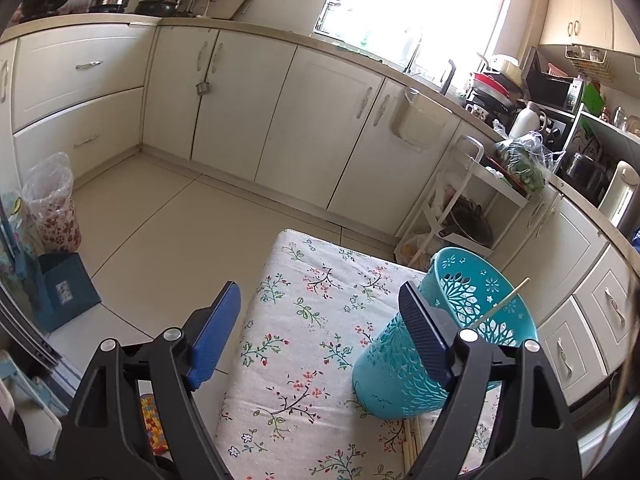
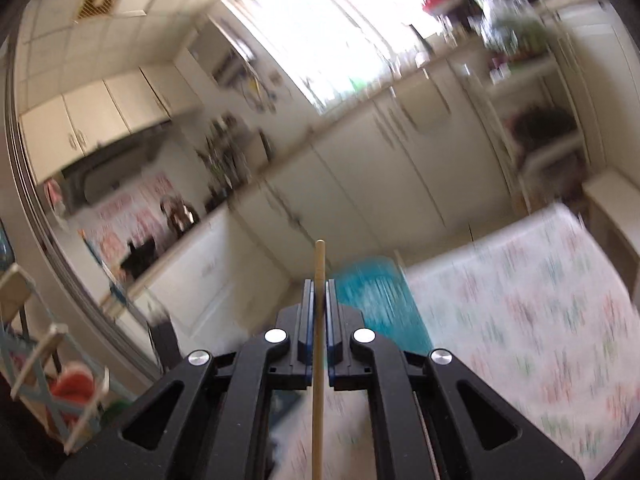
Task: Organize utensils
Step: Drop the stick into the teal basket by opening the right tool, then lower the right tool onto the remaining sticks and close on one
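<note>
Right tongs (image 2: 319, 292) grasp a chopstick (image 2: 319, 344); left tongs (image 1: 320, 320) stand released beside the teal holder (image 1: 432, 344).

The chopstick runs straight between the right tongs' pads, its tip poking out past them, with the blurred holder (image 2: 376, 300) just beyond to their right. In the left view the holder stands on the floral-clothed bench (image 1: 296, 360), outside the gap and touching or just behind the right-side finger (image 1: 424, 336). Another chopstick (image 1: 502, 301) leans inside it, tip above the rim. More sticks (image 1: 412, 440) lie on the cloth under that finger. Nothing sits between the left pads.
</note>
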